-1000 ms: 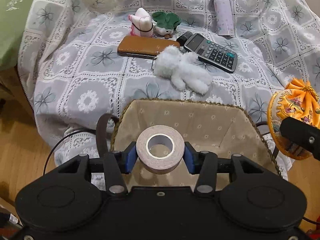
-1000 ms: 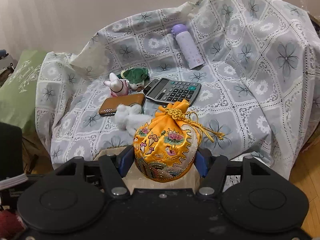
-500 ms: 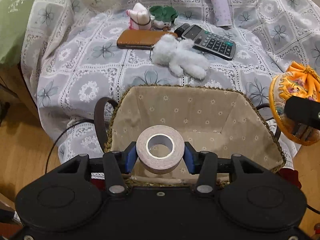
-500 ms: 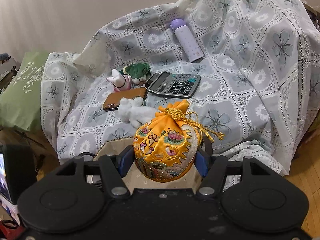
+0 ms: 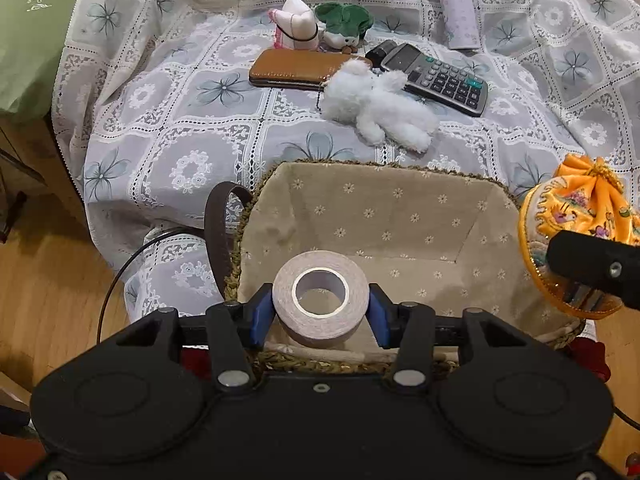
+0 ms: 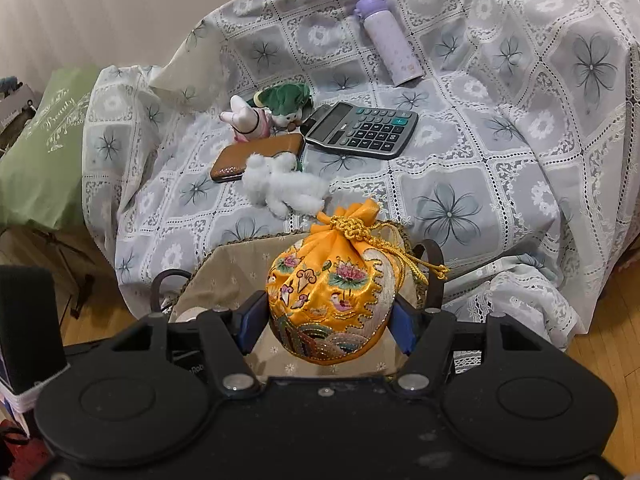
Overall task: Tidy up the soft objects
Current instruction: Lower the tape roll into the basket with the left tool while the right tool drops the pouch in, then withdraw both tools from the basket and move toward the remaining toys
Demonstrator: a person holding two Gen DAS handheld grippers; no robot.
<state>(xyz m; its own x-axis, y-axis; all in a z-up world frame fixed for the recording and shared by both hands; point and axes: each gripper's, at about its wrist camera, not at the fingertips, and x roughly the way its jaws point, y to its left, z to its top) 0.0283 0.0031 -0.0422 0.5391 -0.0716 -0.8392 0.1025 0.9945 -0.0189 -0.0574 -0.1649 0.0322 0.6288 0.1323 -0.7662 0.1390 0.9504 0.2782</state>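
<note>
My left gripper [image 5: 320,314] is shut on a roll of beige tape [image 5: 320,298], held over the near side of a fabric-lined woven basket [image 5: 400,216]. My right gripper [image 6: 326,326] is shut on an orange embroidered drawstring pouch [image 6: 332,292] and hangs above the basket's right side [image 6: 228,264]; the same pouch [image 5: 576,216] shows at the right edge of the left wrist view. On the lace-covered seat beyond lie a white fluffy plush [image 5: 380,108], a pink-and-white plush [image 5: 294,26] and a green plush [image 5: 344,26].
A brown leather case [image 5: 296,70], a grey calculator [image 5: 436,78] and a lilac bottle [image 5: 456,8] lie among the plush toys. A green cushion [image 5: 32,32] sits at the left. Wooden floor [image 5: 48,300] and a black cable [image 5: 120,276] lie left of the basket.
Both views have tipped downward, so more of the basket's inside shows under each gripper. The tape and the pouch stay gripped as before.
</note>
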